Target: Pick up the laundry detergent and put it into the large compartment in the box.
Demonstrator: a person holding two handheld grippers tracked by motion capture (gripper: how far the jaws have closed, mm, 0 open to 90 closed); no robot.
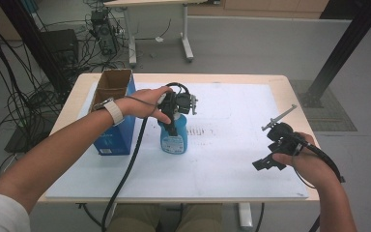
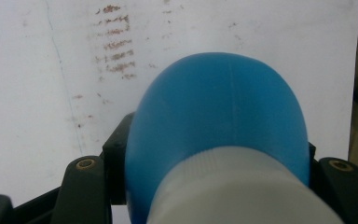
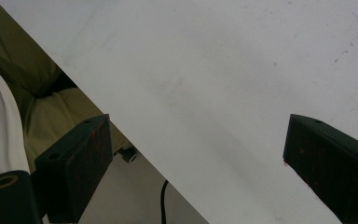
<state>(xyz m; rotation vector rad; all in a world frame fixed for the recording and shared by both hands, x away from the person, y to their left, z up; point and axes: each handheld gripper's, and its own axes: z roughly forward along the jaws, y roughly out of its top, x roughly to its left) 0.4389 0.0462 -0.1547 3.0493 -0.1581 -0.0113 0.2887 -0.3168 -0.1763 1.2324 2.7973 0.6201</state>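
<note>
My left gripper [image 1: 178, 112] fingers clamp the blue bottle [image 1: 174, 137] upright on the tabletop [image 1: 232, 145]; right gripper [image 1: 269, 155] fingers gape wide, empty.

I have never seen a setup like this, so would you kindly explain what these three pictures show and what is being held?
A person sits at a table covered by a white mat and holds a hand-operated two-jaw gripper in each hand. The high view looks down from above the person. The other two pictures come from cameras riding on the grippers, looking along their black jaws.

On the mat stand a blue bottle and, beside it, an open blue box.

The left gripper is shut on the bottle near its top; its own view shows the blue bottle and its white neck between the jaws.

The right gripper is open and holds nothing, above the mat's near right part; its jaws stand wide apart in its own view.
</note>
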